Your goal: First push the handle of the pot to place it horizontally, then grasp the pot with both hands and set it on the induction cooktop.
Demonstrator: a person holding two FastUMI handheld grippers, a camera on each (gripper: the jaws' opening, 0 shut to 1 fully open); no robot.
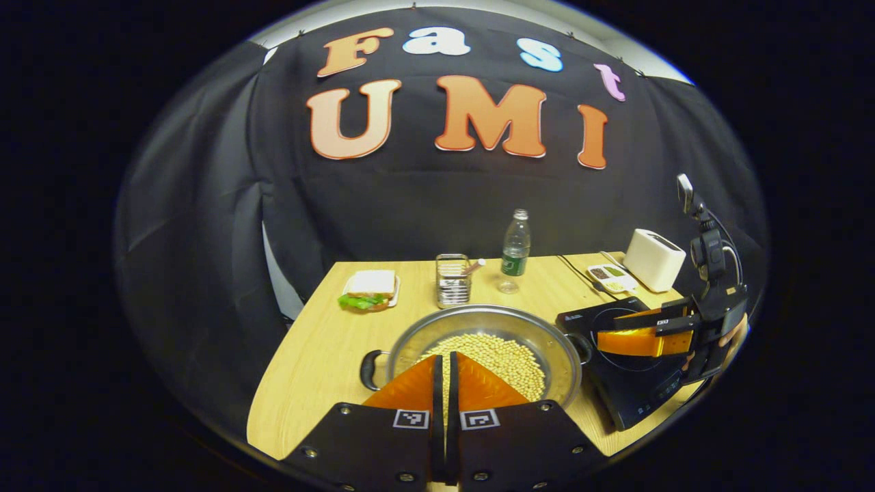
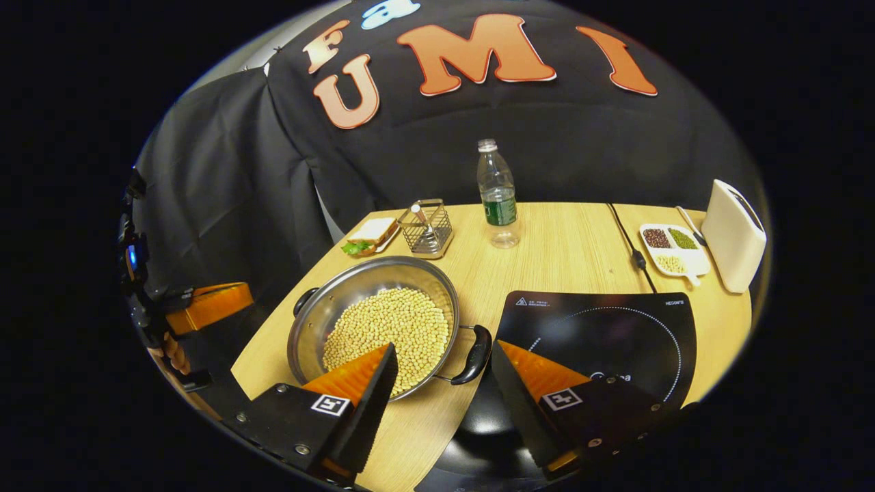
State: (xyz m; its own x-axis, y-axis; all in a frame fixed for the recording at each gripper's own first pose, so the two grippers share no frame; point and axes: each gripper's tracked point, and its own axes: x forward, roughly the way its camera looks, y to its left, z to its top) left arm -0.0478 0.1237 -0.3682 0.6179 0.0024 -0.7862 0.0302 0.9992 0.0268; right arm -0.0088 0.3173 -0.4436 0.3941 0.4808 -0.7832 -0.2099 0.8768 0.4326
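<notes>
The left gripper view looks from above the near edge of the counter (image 1: 321,342) toward the back wall, its fingers (image 1: 417,389) low over the pot (image 1: 478,328) just ahead. The right gripper view looks from the near edge too, with the pot (image 2: 355,287) beyond one finger and the cooktop (image 2: 615,328) beyond the other. Both share pot, cooktop (image 1: 615,383) and bottle (image 1: 516,249).

In the left gripper view, the left claw (image 1: 444,383) covers the near rim of the pot (image 1: 478,321), and the right claw (image 1: 642,335) hides part of the cooktop (image 1: 636,389). The holder's (image 2: 425,229) contents are too small to tell, perhaps 1 utensil.
</notes>
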